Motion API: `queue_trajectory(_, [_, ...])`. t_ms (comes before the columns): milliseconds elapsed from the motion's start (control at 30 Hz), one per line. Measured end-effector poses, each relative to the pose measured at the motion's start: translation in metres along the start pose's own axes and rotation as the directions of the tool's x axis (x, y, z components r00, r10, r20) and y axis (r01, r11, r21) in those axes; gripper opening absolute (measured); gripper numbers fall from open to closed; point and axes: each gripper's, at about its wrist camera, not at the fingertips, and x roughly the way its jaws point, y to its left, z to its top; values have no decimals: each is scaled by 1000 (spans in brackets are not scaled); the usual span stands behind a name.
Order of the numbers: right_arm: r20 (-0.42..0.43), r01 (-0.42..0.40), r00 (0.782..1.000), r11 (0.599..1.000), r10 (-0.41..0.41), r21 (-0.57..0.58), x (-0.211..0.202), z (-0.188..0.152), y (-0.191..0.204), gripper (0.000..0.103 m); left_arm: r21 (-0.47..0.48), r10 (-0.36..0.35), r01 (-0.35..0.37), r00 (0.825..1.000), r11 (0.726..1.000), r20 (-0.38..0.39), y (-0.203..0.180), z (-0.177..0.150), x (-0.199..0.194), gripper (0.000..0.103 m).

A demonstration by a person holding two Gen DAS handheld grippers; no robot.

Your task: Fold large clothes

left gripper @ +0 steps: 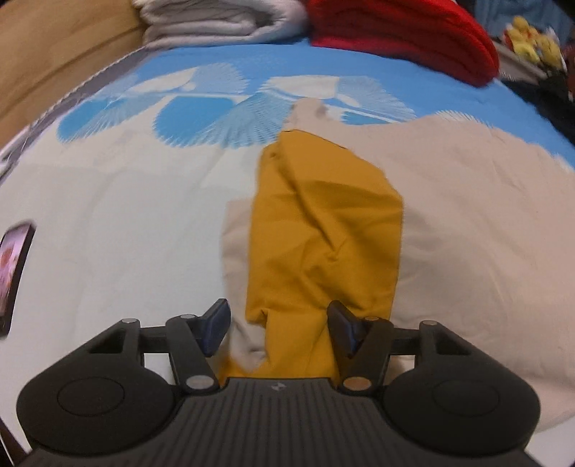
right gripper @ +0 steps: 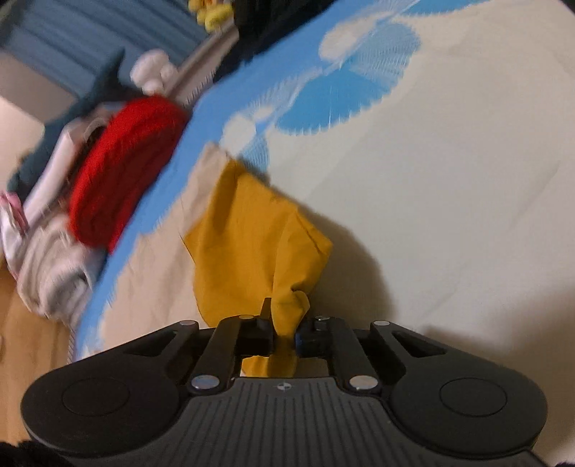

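**Mustard cloth, soft and limp, pinched at one end**

Mustard-yellow cotton, by the look of it: the yellow garment [left gripper: 323, 230] lies in a long crumpled strip on the bed [left gripper: 107, 215], partly over a beige cloth [left gripper: 467, 215] that spreads toward three o'clock in the left wrist view. It creases wherever it is touched, so I'd judge it light, floppy and not slippery; it will sag and bunch unless it is held at two spread points and kept taut.

The right gripper [right gripper: 284, 334] has its fingers clenched on a gathered wad of the yellow cloth's near end, the fabric puckered just above them. The left gripper [left gripper: 278, 323] has its fingers apart, with the near end of the cloth lying between them; the pads don't appear to press on it.

A hem or corner would make a cleaner hold than a bunched middle, I'd say. A folded red knit [left gripper: 402, 36] and a grey-white pile [left gripper: 215, 21] sit at twelve o'clock, well apart from the work.
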Motion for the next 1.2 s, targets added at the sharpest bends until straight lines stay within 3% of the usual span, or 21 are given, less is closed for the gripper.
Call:
queue_trajectory(100, [46, -3, 999, 997, -1, 75, -13, 12, -23, 8, 23, -11, 11, 1000, 1000, -2, -30, 9, 8, 67])
queue_trajectory(267, [109, 53, 992, 989, -68, 136, -38, 27, -57, 8, 92, -76, 75, 997, 993, 13, -84, 19, 15, 68])
queue_trajectory(333, [127, 77, 987, 983, -99, 164, -48, 30, -70, 8, 113, -93, 91, 996, 989, 14, -99, 22, 18, 75])
queue_trajectory(367, [134, 91, 984, 980, -116, 179, -50, 30, -76, 9, 125, -87, 84, 996, 989, 20, -104, 22, 19, 83])
queue_trajectory(433, [133, 126, 978, 966, -159, 226, -54, 28, -85, 21, 144, -56, 50, 998, 988, 34, -102, 21, 21, 92])
queue_trajectory(500, [129, 167, 970, 947, -208, 273, -54, 25, -93, 58, 132, -59, 55, 998, 990, 25, -87, 19, 23, 100])
queue_trajectory(567, [138, 136, 974, 950, -181, 282, -54, 21, -96, 75, 107, -57, 56, 998, 993, 10, -66, 15, 24, 103])
queue_trajectory(633, [133, 93, 982, 953, -137, 289, -51, 19, -95, 81, 82, -77, 76, 997, 994, 8, -45, 9, 18, 103])
queue_trajectory(833, [119, 13, 992, 953, -51, 302, -30, 16, -80, 82, 15, -27, 26, 995, 1000, 93, -17, 2, -23, 103])
queue_trajectory(867, [121, 10, 992, 957, -47, 290, -27, 16, -76, 77, 5, -38, 38, 993, 999, 116, -18, 3, -31, 103])
queue_trajectory(900, [125, 24, 990, 966, -58, 259, -24, 17, -71, 36, 5, -54, 54, 989, 999, 138, -20, 6, -40, 103])
queue_trajectory(933, [130, 48, 988, 973, -79, 224, -21, 19, -67, 10, 13, -74, 73, 985, 997, 157, -26, 10, -49, 103])
queue_trajectory(1067, [156, 79, 981, 976, -112, 203, -22, 18, -60, 9, 38, -182, 178, 964, 983, 195, -73, 25, -76, 103])
queue_trajectory(1200, [154, 113, 977, 971, -147, 212, -21, 17, -57, 9, 142, -288, 267, 945, 953, 154, -153, 28, -82, 103])
